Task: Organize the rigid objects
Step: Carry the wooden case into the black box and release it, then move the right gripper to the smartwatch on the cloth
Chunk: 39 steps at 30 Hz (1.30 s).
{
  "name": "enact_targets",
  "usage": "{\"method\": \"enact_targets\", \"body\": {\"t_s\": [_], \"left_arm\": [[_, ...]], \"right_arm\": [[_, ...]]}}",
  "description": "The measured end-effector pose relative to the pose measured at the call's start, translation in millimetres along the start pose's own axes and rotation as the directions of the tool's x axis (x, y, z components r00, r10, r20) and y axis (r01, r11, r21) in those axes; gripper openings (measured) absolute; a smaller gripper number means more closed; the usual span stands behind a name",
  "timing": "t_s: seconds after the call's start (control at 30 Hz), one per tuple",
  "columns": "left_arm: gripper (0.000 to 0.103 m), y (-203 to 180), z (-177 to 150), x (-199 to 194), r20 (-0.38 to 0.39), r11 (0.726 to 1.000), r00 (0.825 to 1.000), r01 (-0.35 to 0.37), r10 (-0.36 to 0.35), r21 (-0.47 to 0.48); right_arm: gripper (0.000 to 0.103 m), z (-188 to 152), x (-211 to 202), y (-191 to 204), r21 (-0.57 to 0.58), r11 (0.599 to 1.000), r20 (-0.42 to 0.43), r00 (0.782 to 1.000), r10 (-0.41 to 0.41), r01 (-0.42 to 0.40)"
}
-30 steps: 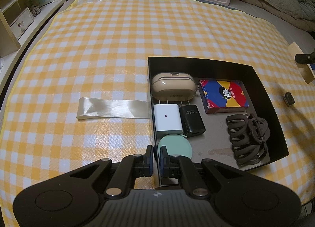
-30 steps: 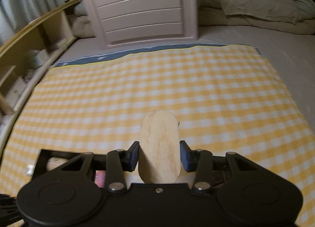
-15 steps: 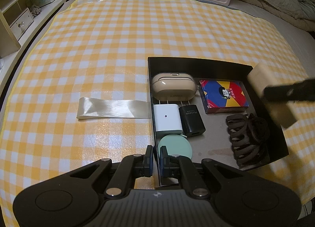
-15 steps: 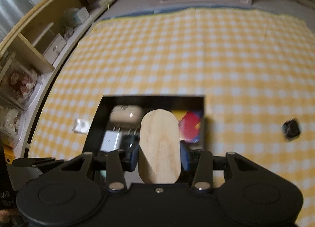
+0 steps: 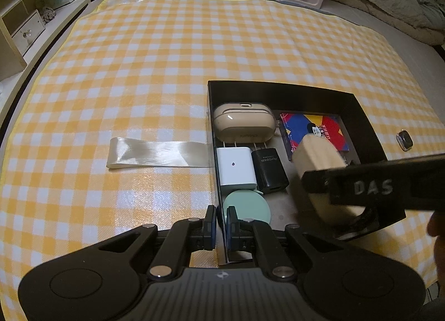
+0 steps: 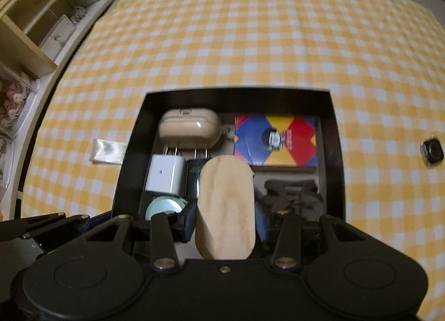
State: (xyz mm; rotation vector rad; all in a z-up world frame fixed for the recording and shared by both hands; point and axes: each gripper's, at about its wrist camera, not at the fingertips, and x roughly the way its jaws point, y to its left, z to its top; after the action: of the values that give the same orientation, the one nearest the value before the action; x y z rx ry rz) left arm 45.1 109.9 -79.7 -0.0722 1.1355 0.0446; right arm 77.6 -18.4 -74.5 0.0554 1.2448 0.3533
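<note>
Wooden block (image 6: pixel 224 209) is clamped between the right gripper (image 6: pixel 224 222) fingers, low centre of the right wrist view, over the black tray (image 6: pixel 335 137). Tray contents: beige case (image 6: pixel 189 129), white charger (image 6: pixel 165 173), card box (image 6: pixel 275 140). Left gripper (image 5: pixel 221 226) is closed on the tray's near-left wall, bottom centre of the left wrist view.

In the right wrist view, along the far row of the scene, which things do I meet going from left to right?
Satin ribbon → beige case → colourful card box → small dark gadget on the cloth.
</note>
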Motion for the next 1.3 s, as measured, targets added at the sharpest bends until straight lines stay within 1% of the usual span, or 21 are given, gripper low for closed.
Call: {"method": "enact_targets", "body": {"t_s": [0.03, 0.07, 0.33, 0.63, 0.73, 0.8, 0.87, 0.93, 1.07, 1.2, 1.3], "left_arm": [[0.007, 0.5, -0.3, -0.2, 0.0, 1.0, 1.0, 0.001, -0.001, 0.0], [0.007, 0.2, -0.2, -0.6, -0.001, 1.0, 1.0, 0.001, -0.001, 0.0], [0.008, 2.0, -1.1, -1.5, -0.002, 1.0, 1.0, 0.003, -0.003, 0.0], [0.007, 1.8, -1.2, -1.0, -0.003, 1.0, 1.0, 0.002, -0.002, -0.001], [0.007, 1.3, -0.9, -0.5, -0.003, 1.0, 1.0, 0.001, -0.001, -0.002], [0.007, 1.1, -0.9, -0.4, -0.003, 1.0, 1.0, 0.002, -0.002, -0.002], [0.007, 1.5, -0.8, -0.4, -0.002, 1.0, 1.0, 0.003, -0.003, -0.003], [0.007, 0.9, -0.7, -0.3, -0.004, 1.0, 1.0, 0.003, -0.003, -0.007], [0.007, 1.8, -1.5, -0.6, -0.005, 1.0, 1.0, 0.002, -0.002, -0.01], [0.007, 2.7, -2.5, -0.6, -0.006, 1.0, 1.0, -0.003, 0.003, -0.023], [0.006, -0.7, -2.3, 1.6, -0.005, 1.0, 1.0, -0.019, 0.019, -0.017]], "right_arm": [[0.051, -0.7, 1.0, 0.5, 0.003, 1.0, -0.007, 1.0, -0.003, 0.003], [0.053, -1.7, 0.9, 1.6, -0.003, 1.0, -0.007, 1.0, -0.007, 0.007], [0.053, 0.8, -7.4, -4.0, -0.039, 0.999, 0.008, 1.0, 0.009, -0.009], [0.053, -0.1, -19.0, -12.3, -0.035, 0.999, 0.025, 1.0, 0.012, -0.011], [0.061, -1.2, -27.2, -12.0, -0.054, 0.998, 0.045, 0.999, 0.028, -0.026], [0.068, -2.4, -35.3, -12.8, -0.068, 0.997, 0.064, 0.997, 0.045, -0.041], [0.079, -3.0, -41.8, -12.4, -0.082, 0.995, 0.087, 0.994, 0.062, -0.055], [0.084, -3.8, -49.7, -15.2, -0.104, 0.993, 0.111, 0.991, 0.069, -0.057], [0.087, -5.9, -62.9, -21.4, -0.136, 0.99, 0.161, 0.985, 0.064, -0.042], [0.088, -6.1, -69.6, -30.7, -0.136, 0.99, 0.177, 0.982, 0.061, -0.037], [0.088, -6.5, -74.7, -38.2, -0.139, 0.989, 0.186, 0.98, 0.067, -0.042]]}}
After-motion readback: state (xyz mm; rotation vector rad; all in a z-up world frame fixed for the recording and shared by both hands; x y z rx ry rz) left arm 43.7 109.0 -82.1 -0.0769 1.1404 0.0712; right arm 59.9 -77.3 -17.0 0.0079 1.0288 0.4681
